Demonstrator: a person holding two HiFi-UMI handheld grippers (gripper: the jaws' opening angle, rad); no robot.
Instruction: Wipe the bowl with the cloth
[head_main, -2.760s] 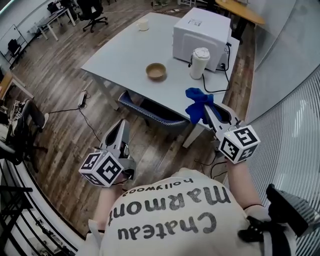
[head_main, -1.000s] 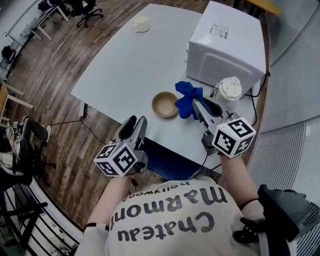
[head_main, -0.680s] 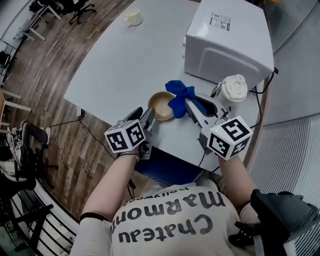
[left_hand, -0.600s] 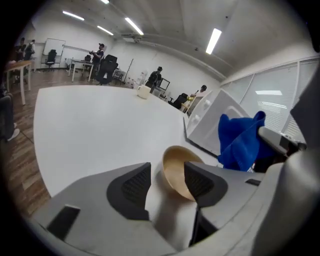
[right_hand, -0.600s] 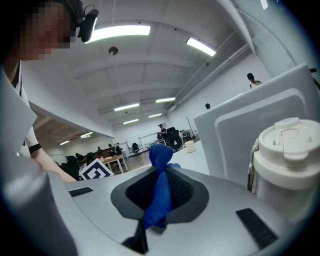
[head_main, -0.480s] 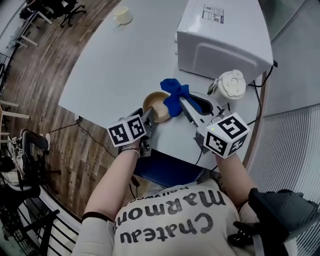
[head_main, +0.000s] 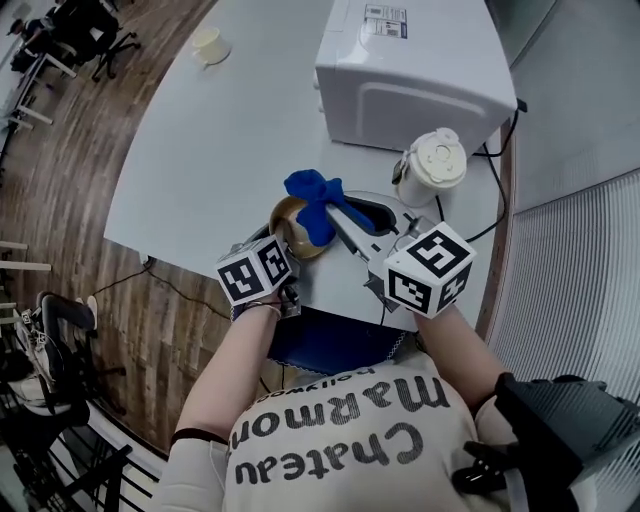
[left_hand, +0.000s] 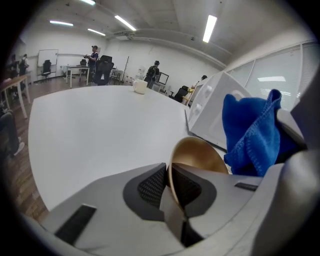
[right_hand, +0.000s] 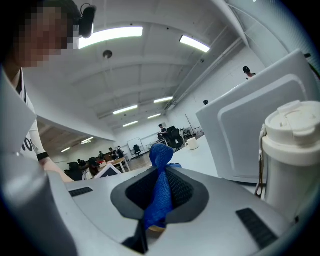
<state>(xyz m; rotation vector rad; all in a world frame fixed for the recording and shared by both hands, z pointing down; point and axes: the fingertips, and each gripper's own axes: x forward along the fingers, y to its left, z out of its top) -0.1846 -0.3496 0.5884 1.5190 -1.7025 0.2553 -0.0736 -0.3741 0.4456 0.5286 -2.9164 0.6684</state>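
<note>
At the near edge of the table (head_main: 190, 150), the left gripper (left_hand: 169, 175) is closing its jaws on the near rim of the bowl (left_hand: 197, 152), with only the thin rim between the pads. Just to its right, the right gripper (right_hand: 159, 192) has its jaws pressed together on a fold of the cloth (right_hand: 161, 160), whose bunched end covers the bowl's right side. Beyond stand a lidded cup (head_main: 430, 165) and a microwave (head_main: 410, 70), and a small cup (head_main: 209, 44) sits far off.
</note>
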